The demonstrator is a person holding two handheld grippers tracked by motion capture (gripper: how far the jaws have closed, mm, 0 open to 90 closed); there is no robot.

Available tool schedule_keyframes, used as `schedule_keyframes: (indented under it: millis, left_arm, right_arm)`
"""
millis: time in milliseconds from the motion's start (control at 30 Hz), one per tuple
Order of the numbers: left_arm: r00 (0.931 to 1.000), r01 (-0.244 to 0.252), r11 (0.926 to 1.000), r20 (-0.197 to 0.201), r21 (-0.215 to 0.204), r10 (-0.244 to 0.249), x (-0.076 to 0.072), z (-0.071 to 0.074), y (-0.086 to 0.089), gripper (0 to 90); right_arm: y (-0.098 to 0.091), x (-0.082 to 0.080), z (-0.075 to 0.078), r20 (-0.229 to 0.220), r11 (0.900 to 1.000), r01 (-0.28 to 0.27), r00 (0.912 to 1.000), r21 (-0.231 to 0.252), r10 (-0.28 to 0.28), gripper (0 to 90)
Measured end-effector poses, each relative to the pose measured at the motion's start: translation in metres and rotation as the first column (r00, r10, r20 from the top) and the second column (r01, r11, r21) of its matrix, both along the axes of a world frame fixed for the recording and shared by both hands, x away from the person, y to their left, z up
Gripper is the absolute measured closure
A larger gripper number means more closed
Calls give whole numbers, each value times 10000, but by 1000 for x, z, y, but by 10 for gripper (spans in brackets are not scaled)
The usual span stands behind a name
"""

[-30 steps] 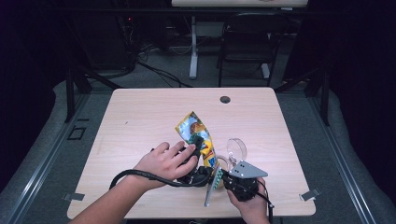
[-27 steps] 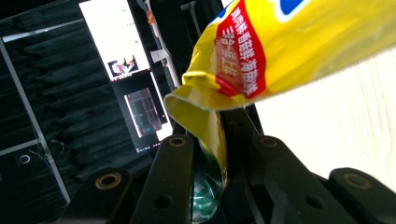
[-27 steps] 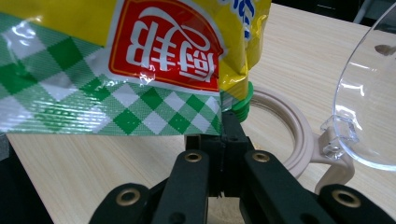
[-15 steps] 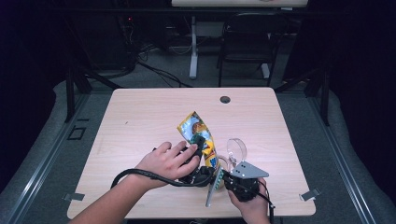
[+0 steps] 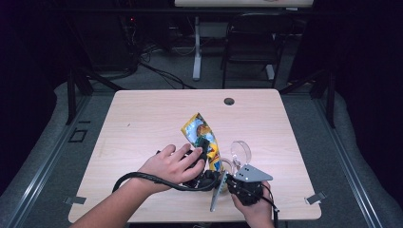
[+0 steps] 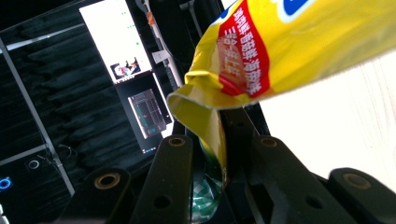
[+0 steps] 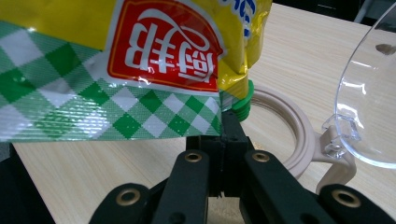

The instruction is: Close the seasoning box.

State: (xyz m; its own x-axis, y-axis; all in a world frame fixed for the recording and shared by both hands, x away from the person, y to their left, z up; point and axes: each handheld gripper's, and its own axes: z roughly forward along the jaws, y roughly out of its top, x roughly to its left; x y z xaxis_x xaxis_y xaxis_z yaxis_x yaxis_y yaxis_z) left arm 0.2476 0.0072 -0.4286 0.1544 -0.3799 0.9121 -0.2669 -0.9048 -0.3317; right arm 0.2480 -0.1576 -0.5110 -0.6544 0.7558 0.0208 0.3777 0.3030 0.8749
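From above, we see the left claw clamped on the yellow pouch; a clear lid sits just beyond the right claw. Along the left claw, the pouch blocks our sight. The right claw pinches its green-checked bottom edge, a beige ring on the surface beside.

Bare forearms, no sleeves, lead to two matte black hand-held grippers. The left gripper trails a thick black cable looping back behind its fingers, which are flat black bars set with round brass-coloured rivets. The right gripper carries a grey three-cornered plate above its fingers, the same riveted black links, and a thin black cable behind.
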Motion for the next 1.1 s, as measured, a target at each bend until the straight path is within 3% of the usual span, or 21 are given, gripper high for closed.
schedule_keyframes:
  millis: [1100]
  left_arm:
    - [9999, -14, 9999, -107, -130, 13, 2, 0, -1, 831]
  right_arm:
    - [2, -1, 1, -63, 9999, -93, 9999, -97, 93, 900]
